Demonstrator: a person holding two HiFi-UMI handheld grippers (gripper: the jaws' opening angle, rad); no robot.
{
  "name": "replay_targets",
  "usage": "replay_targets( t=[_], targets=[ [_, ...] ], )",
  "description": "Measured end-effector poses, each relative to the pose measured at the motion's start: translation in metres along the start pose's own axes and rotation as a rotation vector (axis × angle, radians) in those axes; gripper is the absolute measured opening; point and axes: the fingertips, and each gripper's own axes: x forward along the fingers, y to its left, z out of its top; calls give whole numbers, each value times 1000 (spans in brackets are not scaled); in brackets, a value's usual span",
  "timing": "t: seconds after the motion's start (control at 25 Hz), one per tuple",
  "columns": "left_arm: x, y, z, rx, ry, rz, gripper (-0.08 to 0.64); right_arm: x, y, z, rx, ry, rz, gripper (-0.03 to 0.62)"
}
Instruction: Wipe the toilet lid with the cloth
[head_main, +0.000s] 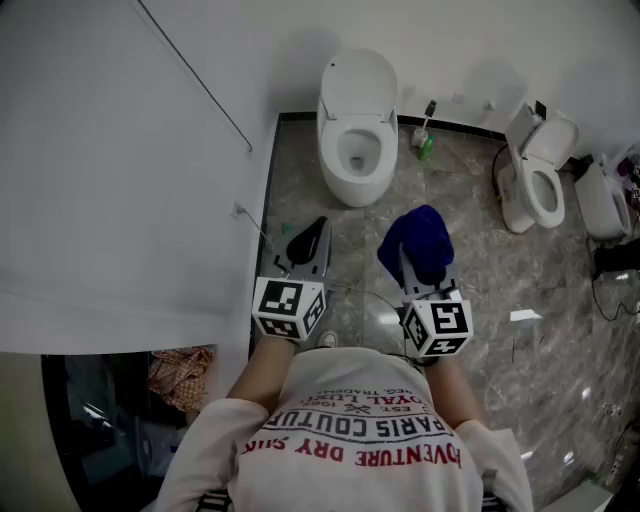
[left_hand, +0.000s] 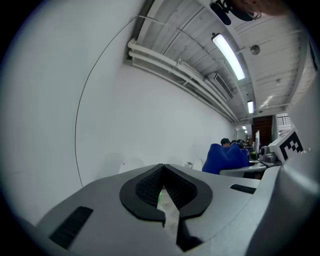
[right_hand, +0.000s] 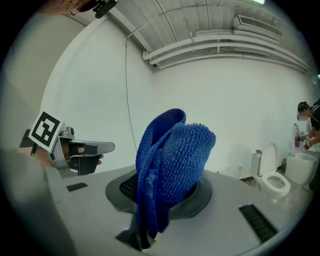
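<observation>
Right tool is clamped on the blue cloth. The cloth is bunched and stands up out of the jaws, so a fat soft pad leads and no hard part meets the porcelain first. Left tool has its jaws together with nothing between them; only floor shows through the slit lower down. I hold it level beside the right one, idle, because this looks like a one-tool job. The toilet is straight ahead against the wall, well apart from both tools, with the lid raised and leaning back, inner face toward me. A second toilet sits off to the right; both tools point at the first, so I take that as the target. My read is approach phase, with no wiping yet. Next I need to close in, lift the right tool to the lid face and press the cloth flat. One risk is the cloth folding or slipping in the jaws under drag.
</observation>
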Motion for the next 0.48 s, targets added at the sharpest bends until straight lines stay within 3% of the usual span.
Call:
replay_targets(
  t=[0.48],
  targets=[
    [6,11,-3,-7,4,-16,6,13,3,-5,10,18,-8,94]
  ],
)
